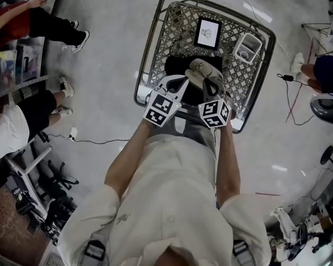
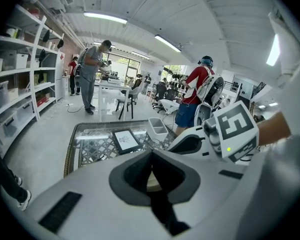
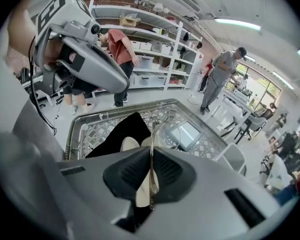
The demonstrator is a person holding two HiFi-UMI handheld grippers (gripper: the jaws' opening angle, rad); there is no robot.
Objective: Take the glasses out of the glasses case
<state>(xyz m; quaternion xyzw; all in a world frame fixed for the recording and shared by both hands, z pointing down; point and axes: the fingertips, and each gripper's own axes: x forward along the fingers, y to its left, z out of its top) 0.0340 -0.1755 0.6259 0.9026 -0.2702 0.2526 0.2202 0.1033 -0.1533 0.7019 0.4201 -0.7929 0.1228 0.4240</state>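
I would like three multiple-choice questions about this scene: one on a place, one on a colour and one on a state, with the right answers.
1. Where does the tablet lie? A on the floor; B on the glass-topped table; C on a shelf.
2. What colour is the cloth under the glasses case? A red; B black; C white.
3. How is the right gripper? A open and empty; B shut on the tablet; C shut on the glasses.
Answers: 1 B, it rests flat on the glass over the lattice; 2 B, the head view shows black cloth around the beige case; 3 C, the thin frame runs between its closed jaws.
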